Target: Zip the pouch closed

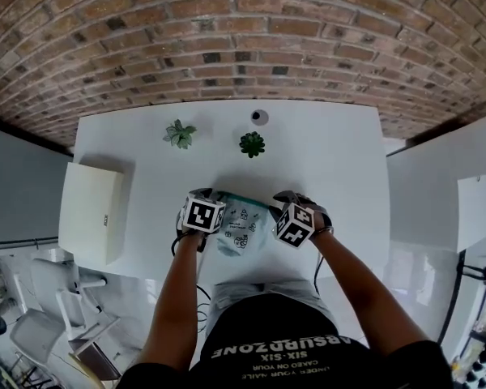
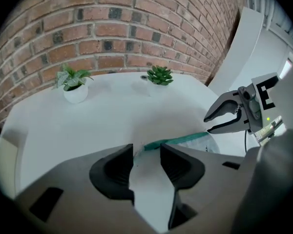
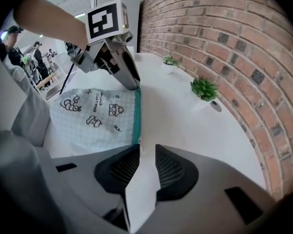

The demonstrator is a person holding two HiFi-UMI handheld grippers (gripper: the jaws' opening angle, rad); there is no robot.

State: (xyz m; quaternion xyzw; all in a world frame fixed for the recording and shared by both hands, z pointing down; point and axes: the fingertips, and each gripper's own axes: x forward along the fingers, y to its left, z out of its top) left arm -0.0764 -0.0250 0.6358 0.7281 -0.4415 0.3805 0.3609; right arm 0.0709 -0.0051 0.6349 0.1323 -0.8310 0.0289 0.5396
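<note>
A pale checked pouch (image 1: pixel 241 227) with cartoon prints lies flat on the white table (image 1: pixel 332 152), close to the front edge. Its teal zip (image 3: pixel 136 112) runs along the side facing the wall. My left gripper (image 1: pixel 208 203) stands at the pouch's left end. Its jaws are open (image 2: pixel 146 155), and the zip's end (image 2: pixel 178 140) reaches just up to the gap without being pinched. My right gripper (image 1: pixel 287 203) is at the other end, also open (image 3: pixel 147 155). The small zip pull (image 3: pixel 139 141) sits just ahead of its fingertips. Each gripper shows in the other's view: right gripper (image 2: pixel 208 124), left gripper (image 3: pixel 133 84).
Two small potted plants (image 1: pixel 179 134) (image 1: pixel 252 144) and a small round object (image 1: pixel 259 117) stand near the brick wall. A white box (image 1: pixel 91 211) sits at the table's left edge. A grey chair (image 1: pixel 53 294) is on the floor at lower left. People stand far off (image 3: pixel 12 38).
</note>
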